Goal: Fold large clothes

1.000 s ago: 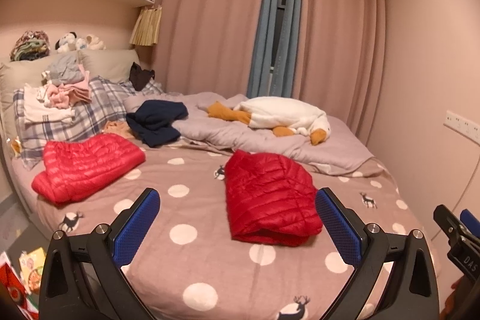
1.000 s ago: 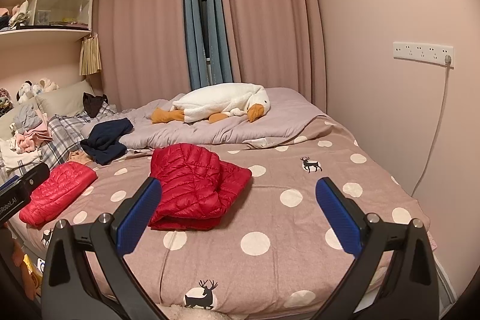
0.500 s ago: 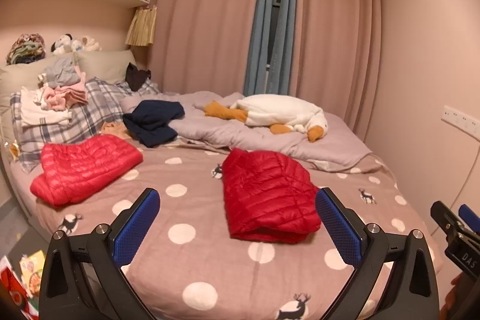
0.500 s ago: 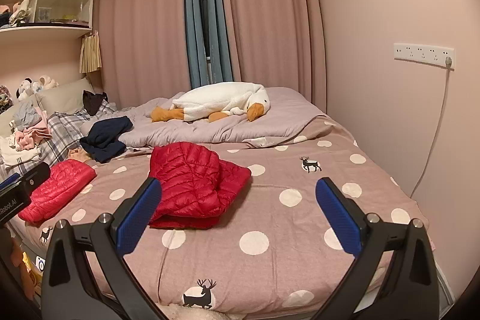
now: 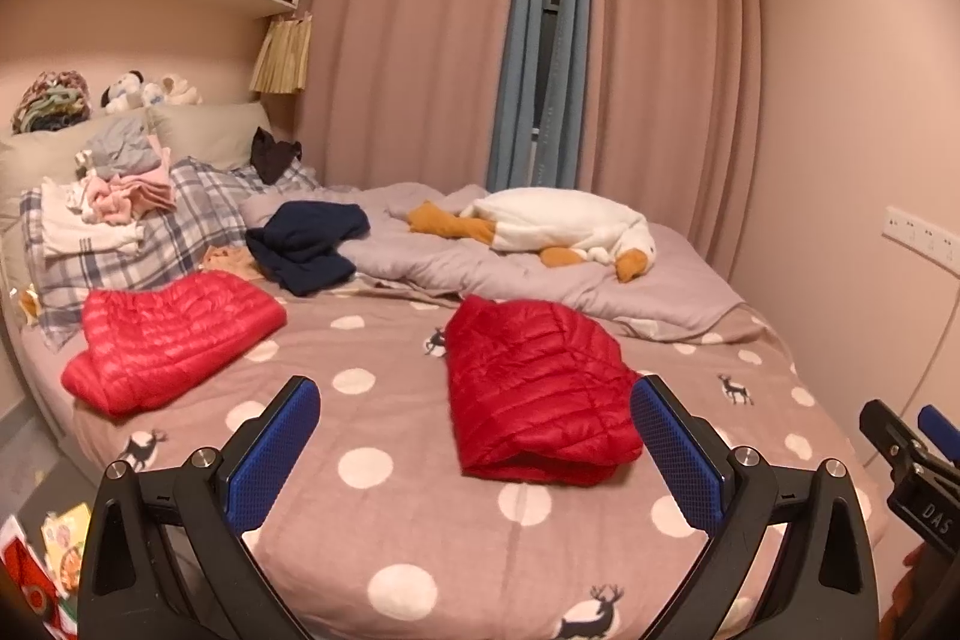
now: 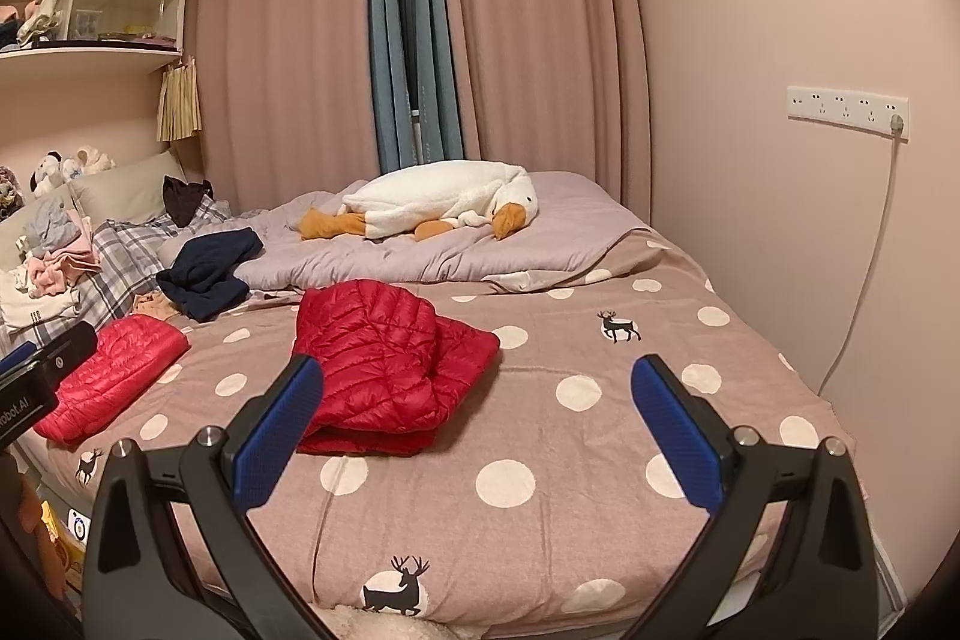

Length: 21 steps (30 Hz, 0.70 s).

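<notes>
A folded red down jacket [image 5: 537, 388] [image 6: 384, 358] lies in the middle of the polka-dot bed. A second folded red jacket [image 5: 168, 334] [image 6: 114, 370] rests nearer the bed's left edge. My left gripper [image 5: 477, 436] hangs open above the foot of the bed, nothing between its blue pads [image 5: 273, 451]. Held apart from the clothes, my right gripper [image 6: 477, 430] is open too and empty. The right gripper also shows at the edge of the left wrist view [image 5: 912, 454], and the left gripper's body at the left edge of the right wrist view [image 6: 36, 376].
A dark navy garment [image 5: 306, 244] [image 6: 210, 271] lies crumpled by the plaid pillows. A goose plush [image 5: 540, 229] [image 6: 438, 205] lies on the grey duvet [image 5: 630, 289]. Folded laundry [image 5: 114, 196] is stacked at the headboard. A wall with a socket strip [image 6: 846, 109] bounds the right side.
Both views drifted only slightly; the bed sits a little lower and nearer in the frames. The jackets have not moved and both grippers stayed open.
</notes>
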Available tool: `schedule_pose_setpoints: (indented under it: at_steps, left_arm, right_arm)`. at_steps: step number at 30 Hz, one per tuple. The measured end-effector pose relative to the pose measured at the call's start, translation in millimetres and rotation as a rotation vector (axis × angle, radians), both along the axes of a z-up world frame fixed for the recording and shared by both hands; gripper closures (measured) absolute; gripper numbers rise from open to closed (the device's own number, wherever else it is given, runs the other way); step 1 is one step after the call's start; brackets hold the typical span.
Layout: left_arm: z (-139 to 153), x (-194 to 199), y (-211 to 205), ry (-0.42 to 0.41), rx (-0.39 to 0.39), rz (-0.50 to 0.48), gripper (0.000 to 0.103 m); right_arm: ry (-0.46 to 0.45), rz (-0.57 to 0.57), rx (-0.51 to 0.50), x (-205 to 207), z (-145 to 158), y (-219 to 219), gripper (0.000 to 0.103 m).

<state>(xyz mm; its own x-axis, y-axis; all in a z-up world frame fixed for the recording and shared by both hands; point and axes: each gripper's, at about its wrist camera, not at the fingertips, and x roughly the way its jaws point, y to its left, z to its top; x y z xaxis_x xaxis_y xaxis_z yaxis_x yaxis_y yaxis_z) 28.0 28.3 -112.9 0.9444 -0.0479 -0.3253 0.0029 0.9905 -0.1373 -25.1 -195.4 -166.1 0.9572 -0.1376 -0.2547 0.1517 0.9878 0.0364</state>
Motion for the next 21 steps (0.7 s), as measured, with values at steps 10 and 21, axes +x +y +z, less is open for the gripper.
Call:
schedule_pose_setpoints:
  at_steps: [10, 21]
  left_arm:
    - [0.1, -0.1, 0.3, -0.002, 0.003, -0.005, 0.001]
    - [0.4, -0.8, 3.6, -0.009, -0.001, -0.004, 0.001]
  right_arm:
    - [0.005, 0.006, -0.001, 3.1, -0.7, 1.0, 0.000]
    - [0.014, 0.003, -0.009, 4.0, -2.9, 5.4, 0.000]
